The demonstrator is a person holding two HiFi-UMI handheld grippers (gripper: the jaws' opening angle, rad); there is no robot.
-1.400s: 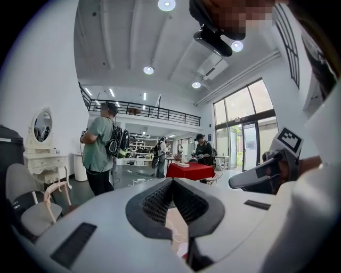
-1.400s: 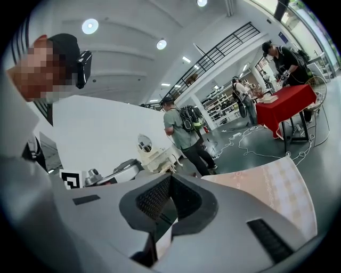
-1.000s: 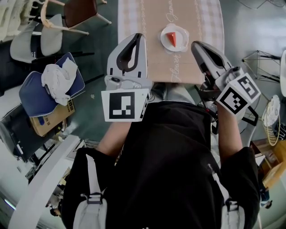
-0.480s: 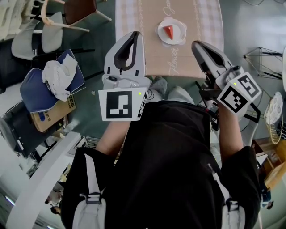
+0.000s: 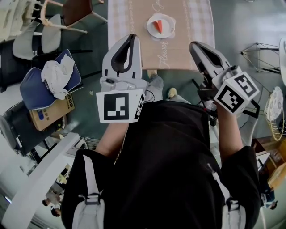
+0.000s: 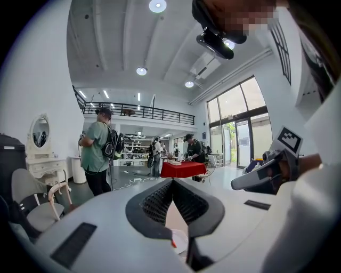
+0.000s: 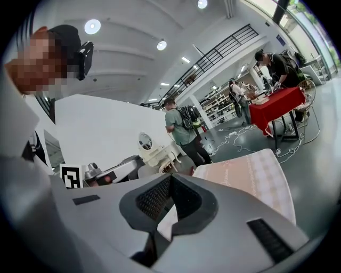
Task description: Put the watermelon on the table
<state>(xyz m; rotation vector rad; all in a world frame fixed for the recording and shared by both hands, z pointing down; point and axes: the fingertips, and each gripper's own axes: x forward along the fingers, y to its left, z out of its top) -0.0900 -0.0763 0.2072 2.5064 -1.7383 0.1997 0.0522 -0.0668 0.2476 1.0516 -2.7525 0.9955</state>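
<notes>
A white plate (image 5: 169, 23) sits on the table (image 5: 202, 27) near its close end, and the watermelon (image 5: 157, 26), a red wedge, lies on it. The plate rests on a tan runner (image 5: 178, 49) with script along it; checked cloth shows down both long sides.

On the floor to the left a cardboard box (image 5: 44, 120) lies partly under a blue seat (image 5: 31, 89), and a crumpled white cloth (image 5: 56, 76) is heaped on that seat. What the box holds cannot be seen.

The left gripper (image 5: 132, 36) is held short of the table's near edge with its jaws together, tips touching and nothing between them. The right gripper (image 5: 193, 44) is beside it, likewise closed and empty, its tip over the near corner of the table. Both are well apart from the plate.

The floor is grey-green. A brown-seated chair (image 5: 76, 11) and pale chairs (image 5: 51, 38) stand at upper left, and a wire frame (image 5: 261, 58) stands at right. The gripper views show a high white hall with round ceiling lights, a railed gallery (image 6: 138, 111), tall windows (image 6: 240, 128), a white vanity (image 6: 40, 154) with an oval mirror, a table under a red cloth (image 6: 183, 169) with people around it, and a person in a green shirt (image 6: 98, 152) with a backpack
</notes>
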